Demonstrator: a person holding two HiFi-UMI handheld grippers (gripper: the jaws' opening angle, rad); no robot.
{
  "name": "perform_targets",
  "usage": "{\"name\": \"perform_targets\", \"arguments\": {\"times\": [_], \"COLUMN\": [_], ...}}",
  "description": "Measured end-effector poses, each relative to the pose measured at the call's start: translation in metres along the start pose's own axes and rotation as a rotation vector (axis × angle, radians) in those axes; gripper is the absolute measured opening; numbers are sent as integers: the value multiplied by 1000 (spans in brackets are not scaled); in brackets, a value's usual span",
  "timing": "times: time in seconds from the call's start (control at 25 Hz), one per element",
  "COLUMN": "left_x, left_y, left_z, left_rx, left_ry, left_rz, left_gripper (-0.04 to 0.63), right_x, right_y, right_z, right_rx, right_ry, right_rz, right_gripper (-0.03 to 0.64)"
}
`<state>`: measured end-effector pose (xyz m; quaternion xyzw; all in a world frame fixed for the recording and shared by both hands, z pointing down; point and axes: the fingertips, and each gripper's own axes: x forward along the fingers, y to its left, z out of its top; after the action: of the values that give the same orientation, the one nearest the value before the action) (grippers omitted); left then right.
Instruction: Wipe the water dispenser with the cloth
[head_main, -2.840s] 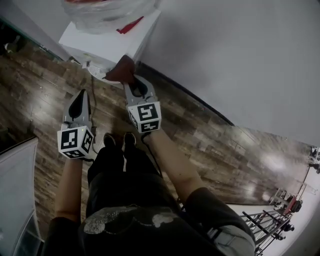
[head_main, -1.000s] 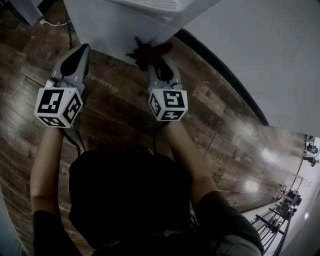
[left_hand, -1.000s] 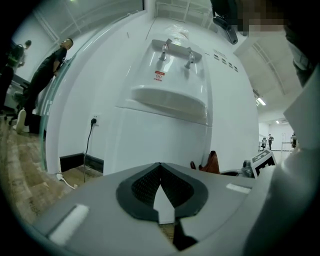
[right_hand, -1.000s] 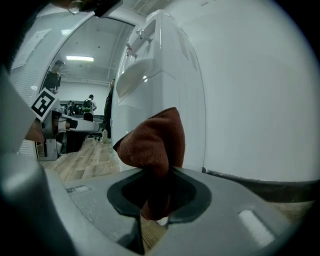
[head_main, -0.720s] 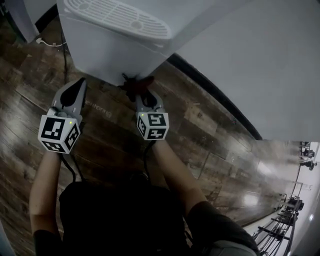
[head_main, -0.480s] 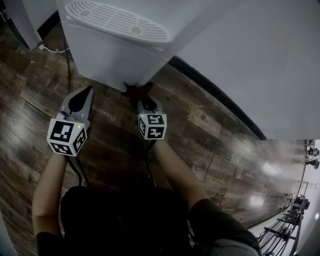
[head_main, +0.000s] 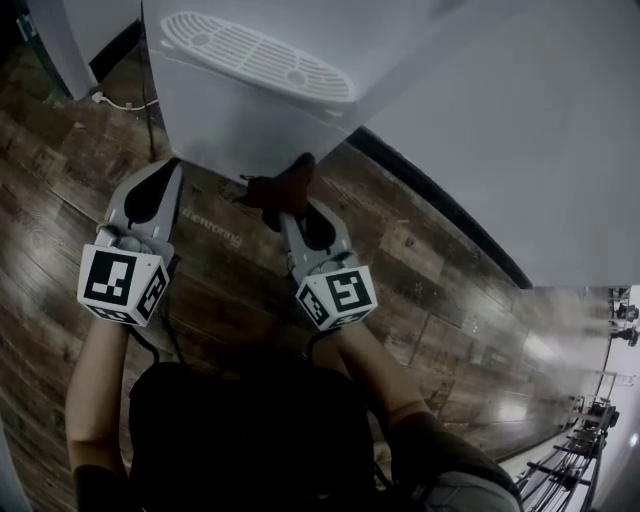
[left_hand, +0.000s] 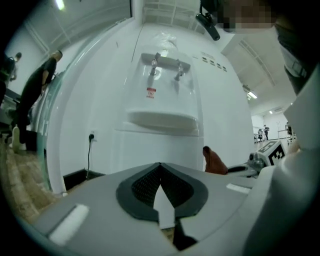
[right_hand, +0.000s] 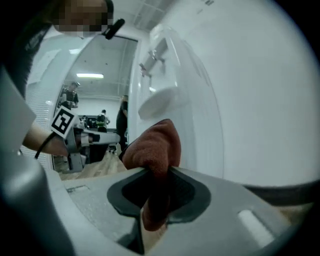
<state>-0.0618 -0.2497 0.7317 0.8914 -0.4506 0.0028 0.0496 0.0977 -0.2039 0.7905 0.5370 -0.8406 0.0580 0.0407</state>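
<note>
The white water dispenser (head_main: 250, 110) stands in front of me, its drip tray grille facing up in the head view. My right gripper (head_main: 292, 212) is shut on a red-brown cloth (head_main: 280, 192), which presses against the dispenser's lower front corner. The right gripper view shows the cloth (right_hand: 152, 147) bunched above the jaws, next to the dispenser's side panel (right_hand: 225, 100). My left gripper (head_main: 170, 170) is shut and holds nothing, its tip close to the dispenser's front. The left gripper view looks up at the taps and tray (left_hand: 162, 117), with the cloth (left_hand: 214, 161) at the right.
Dark wooden floor (head_main: 60, 200) lies all around. A power cable (head_main: 120, 102) runs along the floor to a wall socket (left_hand: 91, 136) left of the dispenser. A white wall with dark skirting (head_main: 450, 225) runs to the right. A person (left_hand: 35, 90) stands far left.
Since 2.8 s ago my view has dropped from the dispenser's top to its lower body. In the last half second the right gripper with the cloth shifted slightly right and nearer me.
</note>
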Motion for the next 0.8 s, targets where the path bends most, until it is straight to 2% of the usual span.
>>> {"name": "perform_targets", "arguments": {"times": [0.08, 0.16, 0.32, 0.44, 0.64, 0.8], "left_x": [-1, 1, 10, 17, 27, 24], "left_y": [1, 0, 0, 2, 6, 12], "left_z": [22, 38, 47, 36, -2, -39], "left_rx": [13, 14, 45, 43, 65, 15], "left_ry": [-30, -47, -67, -60, 21, 89], "left_rz": [11, 10, -8, -16, -31, -11], "left_gripper": [18, 18, 18, 18, 18, 18], "right_x": [5, 14, 36, 49, 67, 72], "right_y": [12, 14, 7, 6, 0, -15], "right_z": [47, 79, 96, 73, 4, -54], "right_rx": [-32, -20, 3, 31, 70, 156], "right_ry": [-92, -142, -157, -108, 24, 123], "right_rz": [27, 32, -4, -6, -19, -78], "right_gripper": [67, 67, 67, 67, 67, 67]}}
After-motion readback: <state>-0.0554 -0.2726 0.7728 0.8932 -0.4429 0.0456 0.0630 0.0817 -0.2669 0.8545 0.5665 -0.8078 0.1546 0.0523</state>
